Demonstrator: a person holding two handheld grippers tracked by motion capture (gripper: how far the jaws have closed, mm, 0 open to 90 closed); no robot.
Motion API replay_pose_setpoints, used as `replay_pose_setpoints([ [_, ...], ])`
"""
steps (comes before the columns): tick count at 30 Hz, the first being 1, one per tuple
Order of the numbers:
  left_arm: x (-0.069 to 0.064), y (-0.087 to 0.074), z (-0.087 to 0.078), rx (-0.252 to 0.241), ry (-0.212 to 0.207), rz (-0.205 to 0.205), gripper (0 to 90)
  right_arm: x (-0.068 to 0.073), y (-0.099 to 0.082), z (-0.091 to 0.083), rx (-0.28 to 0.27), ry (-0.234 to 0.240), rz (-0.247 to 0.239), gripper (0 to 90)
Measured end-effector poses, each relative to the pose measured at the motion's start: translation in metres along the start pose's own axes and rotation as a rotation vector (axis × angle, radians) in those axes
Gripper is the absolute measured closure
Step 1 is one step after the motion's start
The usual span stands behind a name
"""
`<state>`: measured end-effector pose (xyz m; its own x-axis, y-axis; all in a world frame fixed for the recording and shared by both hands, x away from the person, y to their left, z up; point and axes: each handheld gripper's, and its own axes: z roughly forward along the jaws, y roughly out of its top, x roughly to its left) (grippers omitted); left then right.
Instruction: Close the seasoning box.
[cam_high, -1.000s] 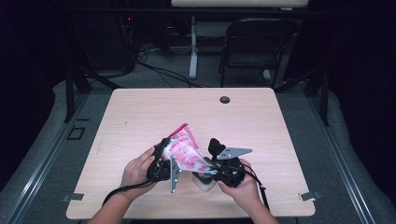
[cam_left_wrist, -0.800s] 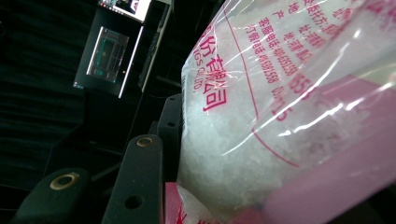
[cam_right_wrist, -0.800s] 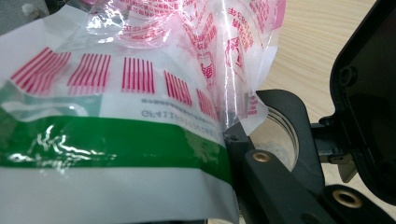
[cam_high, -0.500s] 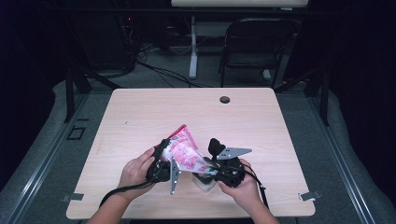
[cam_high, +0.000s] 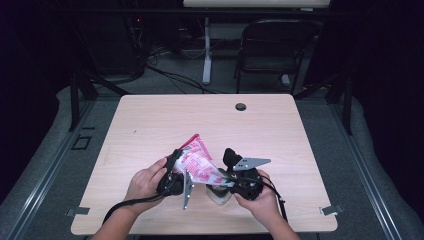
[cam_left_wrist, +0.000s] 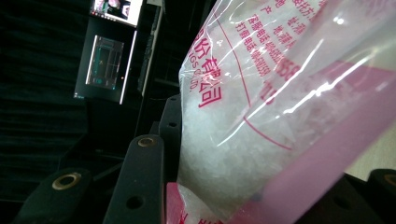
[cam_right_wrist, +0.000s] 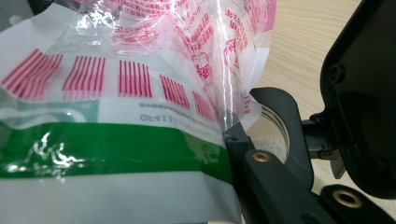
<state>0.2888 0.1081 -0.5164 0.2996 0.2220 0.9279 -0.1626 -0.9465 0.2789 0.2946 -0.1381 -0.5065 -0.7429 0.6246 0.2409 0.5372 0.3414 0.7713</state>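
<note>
At the table's near edge, your left gripper (cam_high: 176, 172) pinches the pink-printed bag of white crystals (cam_high: 198, 164); your right gripper (cam_high: 235, 176) clamps the bag's other end above a small clear container (cam_high: 218, 193).

A pale wooden table (cam_high: 150, 125) bears a small clear jar (cam_high: 220, 194).

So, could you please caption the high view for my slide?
Two handheld tools, left and right, hold a pink-printed bag of white crystals over a wooden table.
</note>
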Motion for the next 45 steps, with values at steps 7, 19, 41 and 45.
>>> replay_pose_setpoints([
  [7, 0.001, 0.0, 0.001, 0.003, -0.004, 0.011, 65.8, -0.001, 0.001, 0.0, 0.002, 0.001, 0.007, 90.0],
  [19, 0.004, 0.002, 0.001, 0.003, -0.022, 0.033, 66.0, -0.001, 0.0, 0.0, 0.005, 0.001, 0.005, 90.0],
  [41, 0.014, 0.009, 0.001, 0.003, -0.037, 0.096, 66.4, -0.002, 0.0, -0.002, -0.001, 0.013, 0.009, 90.0],
  [45, 0.014, 0.011, 0.0, 0.007, -0.034, 0.104, 66.4, -0.002, -0.001, -0.003, -0.001, 0.011, 0.011, 90.0],
])
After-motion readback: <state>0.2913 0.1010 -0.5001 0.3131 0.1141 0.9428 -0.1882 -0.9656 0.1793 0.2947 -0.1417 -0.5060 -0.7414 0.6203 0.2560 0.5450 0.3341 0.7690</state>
